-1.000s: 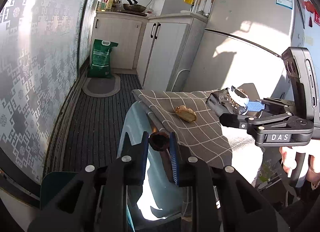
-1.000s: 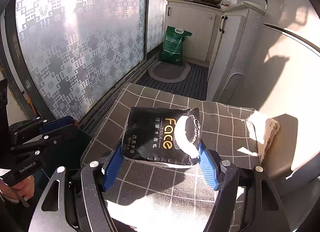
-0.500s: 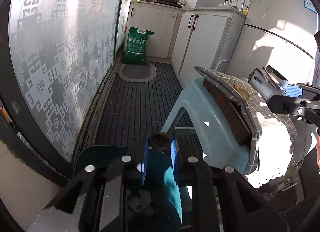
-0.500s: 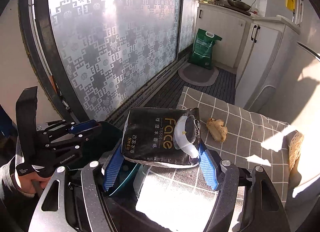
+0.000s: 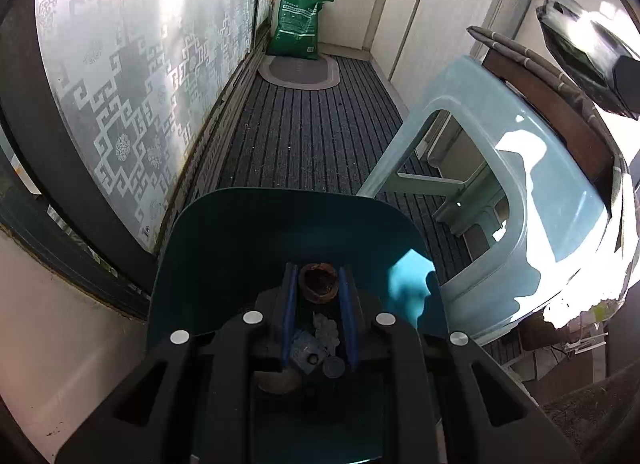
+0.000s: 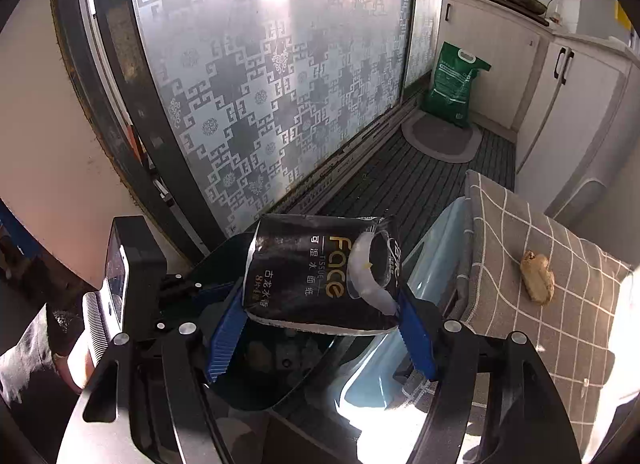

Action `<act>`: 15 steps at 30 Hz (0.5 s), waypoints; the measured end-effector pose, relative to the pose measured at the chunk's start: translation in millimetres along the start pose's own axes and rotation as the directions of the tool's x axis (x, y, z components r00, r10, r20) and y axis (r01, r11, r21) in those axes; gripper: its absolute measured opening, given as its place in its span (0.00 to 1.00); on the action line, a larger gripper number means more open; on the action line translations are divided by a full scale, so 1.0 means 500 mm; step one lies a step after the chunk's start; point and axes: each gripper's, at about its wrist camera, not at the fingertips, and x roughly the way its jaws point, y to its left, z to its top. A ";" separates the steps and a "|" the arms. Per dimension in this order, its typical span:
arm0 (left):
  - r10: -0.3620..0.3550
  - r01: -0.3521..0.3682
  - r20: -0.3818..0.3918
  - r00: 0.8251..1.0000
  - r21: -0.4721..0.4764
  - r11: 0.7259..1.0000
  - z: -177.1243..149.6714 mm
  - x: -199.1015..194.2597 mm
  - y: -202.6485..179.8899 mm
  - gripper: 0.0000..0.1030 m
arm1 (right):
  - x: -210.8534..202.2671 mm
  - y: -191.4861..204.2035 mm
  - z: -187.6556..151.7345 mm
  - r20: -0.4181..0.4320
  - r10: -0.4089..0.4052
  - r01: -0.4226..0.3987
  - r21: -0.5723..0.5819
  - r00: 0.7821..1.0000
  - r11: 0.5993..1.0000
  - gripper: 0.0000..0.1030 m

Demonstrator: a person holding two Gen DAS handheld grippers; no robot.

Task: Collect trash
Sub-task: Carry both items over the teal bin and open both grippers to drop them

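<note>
Nutshell [image 5: 319,283] in left claw [image 5: 318,288] (over bin [image 5: 224,256])

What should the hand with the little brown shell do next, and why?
Probably open the left gripper and let the brown shell drop. It hangs over the open teal bin, where other scraps already lie, so letting go should land it inside.

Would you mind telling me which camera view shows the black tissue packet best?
The right wrist view: the tissue packet fills its centre, label readable, clamped in the right gripper. The left wrist view catches only a glare-washed end of it at the upper right edge.
</note>
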 end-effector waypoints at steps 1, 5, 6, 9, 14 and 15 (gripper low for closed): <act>-0.009 0.009 -0.014 1.000 0.002 1.000 -0.004 0.008 0.001 0.22 | 0.013 0.004 0.000 -0.014 0.000 0.000 -0.004 1.000 1.000 0.69; -0.007 0.009 -0.065 0.998 0.018 1.000 -0.028 0.038 0.006 0.22 | 0.051 0.015 0.000 -0.060 0.000 -0.001 -0.013 0.998 1.000 0.69; -0.005 0.006 -0.076 0.997 0.021 1.000 -0.034 0.045 0.008 0.22 | 0.056 0.018 0.001 -0.066 0.004 -0.005 -0.012 0.998 1.000 0.69; 0.007 -0.004 -0.101 0.995 0.030 1.000 -0.045 0.061 0.011 0.22 | 0.071 0.027 0.002 -0.081 0.012 -0.013 -0.015 0.997 1.000 0.69; 0.020 -0.017 -0.087 0.996 0.036 0.999 -0.050 0.054 0.021 0.27 | 0.106 0.044 -0.005 -0.123 0.007 -0.011 -0.032 0.992 0.999 0.69; 0.020 -0.018 -0.078 0.997 0.032 0.999 -0.048 0.050 0.024 0.27 | 0.113 0.046 -0.006 -0.130 0.005 -0.010 -0.036 0.991 0.999 0.69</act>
